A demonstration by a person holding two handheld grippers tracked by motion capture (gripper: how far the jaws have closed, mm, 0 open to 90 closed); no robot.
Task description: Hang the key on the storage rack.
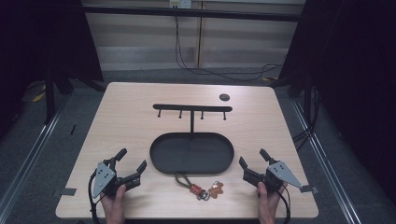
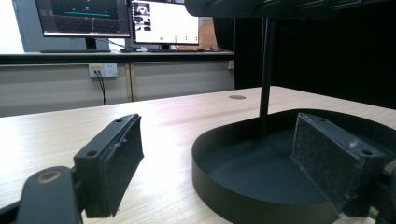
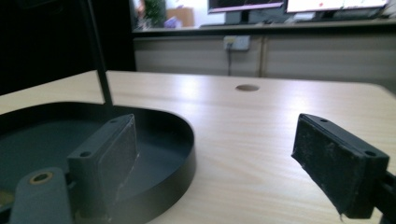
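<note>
High view shows a keychain [image 1: 201, 188] lying flat on the worktop [image 1: 130, 121], just in front of the near rim of the black oval tray [image 1: 159, 163] of a key stand, whose post rises to a crossbar with pegs [image 1: 192, 108]. The keychain sits between the two claws, close to the person's edge of the worktop. Its long axis runs roughly left to right, slightly slanted: the dark cord loop lies at the left end nearer the tray, a reddish clip in the middle, and a small brown charm at the right end.

The right claw [image 1: 251, 157] looks the nearer of the two, with the charm end just to its left; the left claw [image 1: 131, 157] stands farther off, beyond the cord loop. Either would have to swing inward and toward the person's edge to reach it, since both point forward past the keychain at the tray's flanks.

Both claws gape wide and hold nothing. In the left gripper view the pads [image 2: 116, 163] stand far apart with bare worktop and the tray wall between them; the right gripper view shows the same wide spread, one pad [image 3: 112, 154] in front of the tray's rim, touching no object.
</note>
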